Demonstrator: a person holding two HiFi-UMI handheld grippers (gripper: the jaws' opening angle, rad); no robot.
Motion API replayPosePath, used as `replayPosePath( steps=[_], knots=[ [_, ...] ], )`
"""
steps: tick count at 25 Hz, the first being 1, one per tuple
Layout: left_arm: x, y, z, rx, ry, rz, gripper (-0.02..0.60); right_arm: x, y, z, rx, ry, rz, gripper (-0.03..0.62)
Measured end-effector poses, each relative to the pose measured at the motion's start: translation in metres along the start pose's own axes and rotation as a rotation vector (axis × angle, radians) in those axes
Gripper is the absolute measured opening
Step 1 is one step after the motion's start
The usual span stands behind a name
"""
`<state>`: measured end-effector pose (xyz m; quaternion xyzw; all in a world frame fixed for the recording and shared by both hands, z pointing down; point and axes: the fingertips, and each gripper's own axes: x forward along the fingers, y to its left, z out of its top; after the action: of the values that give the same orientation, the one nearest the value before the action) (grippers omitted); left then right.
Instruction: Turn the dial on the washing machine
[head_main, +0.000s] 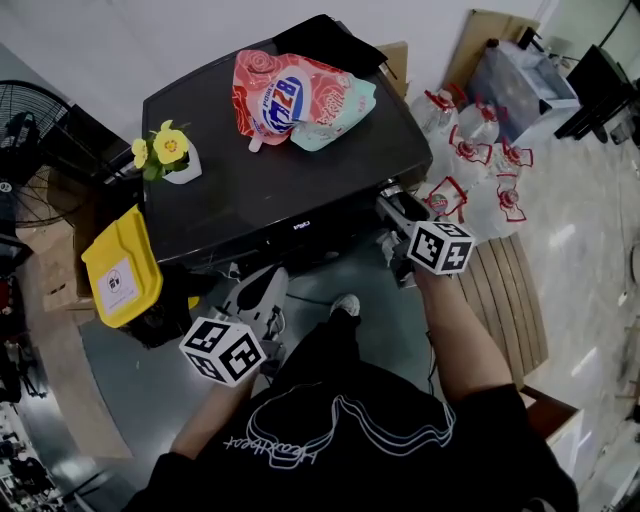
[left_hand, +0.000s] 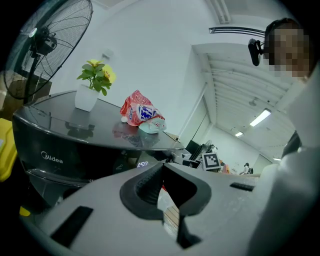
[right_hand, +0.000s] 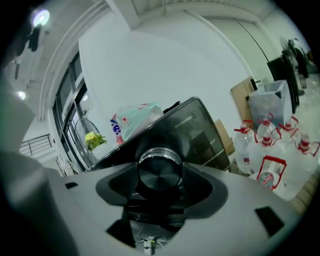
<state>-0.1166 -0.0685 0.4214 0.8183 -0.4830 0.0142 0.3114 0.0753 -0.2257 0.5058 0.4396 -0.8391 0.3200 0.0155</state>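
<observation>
The dial (right_hand: 160, 170) is a round, dark metal knob with a bright ring around it. It sits on the front panel of the black washing machine (head_main: 300, 185), near the machine's right corner. It is a short cylinder. Its axis comes straight out of the panel, and its flat face points toward us, in line with the right gripper (head_main: 398, 222). In the right gripper view we see the two jaws standing wide, one on each side of the knob, and their pads clamp on its rim.

The left gripper (head_main: 258, 295) is lower, in front of the machine's left part. Its jaws are pressed together at the tips and nothing is between them.

On the glossy top of the machine we see a red and blue detergent bag (head_main: 300, 100), a black cloth (head_main: 325, 40) behind it, and a white pot with yellow flowers (head_main: 165, 150) near the left edge. A yellow container (head_main: 122, 268) stands just beside the machine on its left, and a fan (head_main: 25, 120) is farther to the left. On the right, several water bottles (head_main: 480, 160) with red handles stand on the floor.
</observation>
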Motion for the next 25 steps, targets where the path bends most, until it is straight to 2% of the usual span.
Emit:
replayPosePath(
  steps=[6,10,16,21,25],
  knots=[
    [-0.003,0.002,-0.004,0.006,0.009,0.011,0.005,0.000,-0.003,-0.001,0.222,-0.006,0.072,0.282],
    [-0.004,0.005,-0.005,0.000,0.011,0.017,0.005,-0.001,-0.003,0.000,0.303,-0.003,0.101,0.282],
    [-0.006,0.007,-0.002,0.031,0.008,0.011,0.005,-0.002,-0.009,-0.005,0.490,0.022,0.130,0.284],
    [-0.010,0.013,-0.004,0.024,0.002,0.023,0.005,-0.001,-0.011,-0.008,0.726,-0.026,0.220,0.284],
    [-0.016,0.018,-0.010,0.010,0.006,0.039,0.005,0.000,-0.012,-0.008,0.750,-0.047,0.227,0.284]
  ],
)
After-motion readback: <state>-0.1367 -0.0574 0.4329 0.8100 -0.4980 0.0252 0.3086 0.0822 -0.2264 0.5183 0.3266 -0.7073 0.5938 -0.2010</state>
